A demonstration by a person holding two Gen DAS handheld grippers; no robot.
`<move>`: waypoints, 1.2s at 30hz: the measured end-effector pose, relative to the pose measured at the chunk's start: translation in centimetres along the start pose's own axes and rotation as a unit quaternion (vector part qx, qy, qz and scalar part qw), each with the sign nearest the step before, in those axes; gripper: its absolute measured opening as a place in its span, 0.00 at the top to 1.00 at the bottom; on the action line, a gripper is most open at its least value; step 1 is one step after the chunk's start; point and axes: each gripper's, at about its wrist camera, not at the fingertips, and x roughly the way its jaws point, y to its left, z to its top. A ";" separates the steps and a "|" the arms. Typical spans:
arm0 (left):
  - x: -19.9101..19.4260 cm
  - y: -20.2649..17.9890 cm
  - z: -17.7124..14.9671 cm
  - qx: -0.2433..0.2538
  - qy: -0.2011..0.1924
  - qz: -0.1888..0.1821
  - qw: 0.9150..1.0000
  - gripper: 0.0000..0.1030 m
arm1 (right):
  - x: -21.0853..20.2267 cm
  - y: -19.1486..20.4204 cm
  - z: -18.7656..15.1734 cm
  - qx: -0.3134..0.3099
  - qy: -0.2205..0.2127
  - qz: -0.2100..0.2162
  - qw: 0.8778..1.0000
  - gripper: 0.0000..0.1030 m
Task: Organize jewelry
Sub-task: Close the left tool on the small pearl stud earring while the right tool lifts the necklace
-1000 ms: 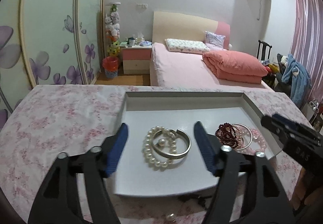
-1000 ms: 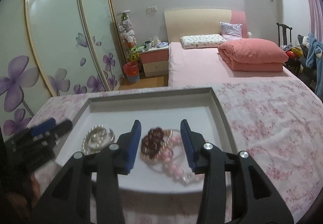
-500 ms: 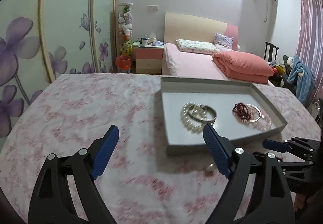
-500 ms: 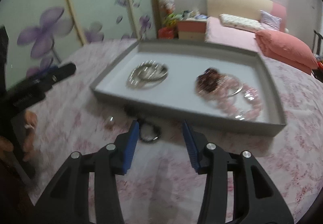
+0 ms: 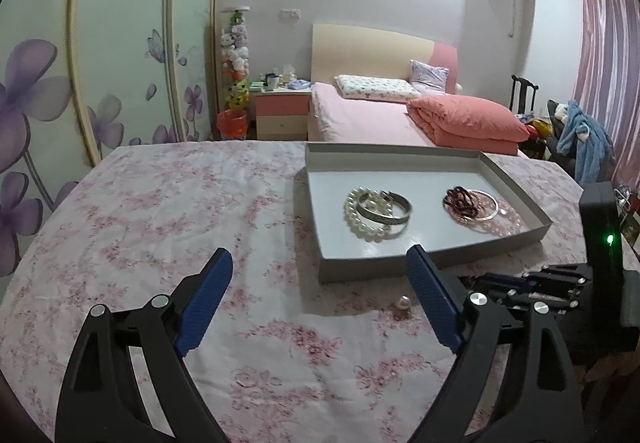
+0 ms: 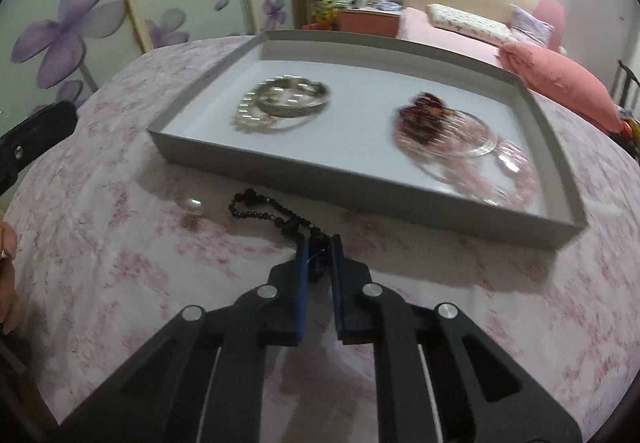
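Jewelry sorting on a pink floral tablecloth (image 5: 168,211): my right gripper (image 6: 320,243) has just clamped down on one end of a black bead bracelet (image 6: 264,213), the rest of the strand trailing on the cloth in front of the grey tray (image 6: 360,187). My left gripper (image 5: 320,295) has just spread wide with nothing between its pads, poised over bare cloth to the tray's left. A loose pearl (image 6: 191,205) sits just beside the bracelet. Inside the tray, a pearl strand with a silver bangle (image 5: 384,208) lies apart from dark red beads (image 5: 460,201) heaped on pink ones.
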 end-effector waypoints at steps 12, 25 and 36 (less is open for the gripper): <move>1.8 -3.6 -1.5 0.039 0.044 -0.012 0.998 0.15 | -2.2 -6.3 -2.7 0.059 0.000 -0.060 0.996 0.89; 5.5 -6.2 -2.9 0.056 0.114 0.003 0.992 0.36 | -2.4 -6.3 -3.2 0.056 -0.014 -0.054 0.997 0.88; 7.0 -6.0 -2.9 0.034 0.141 0.001 0.989 0.78 | -2.5 -6.4 -3.2 0.057 -0.013 -0.052 0.997 0.88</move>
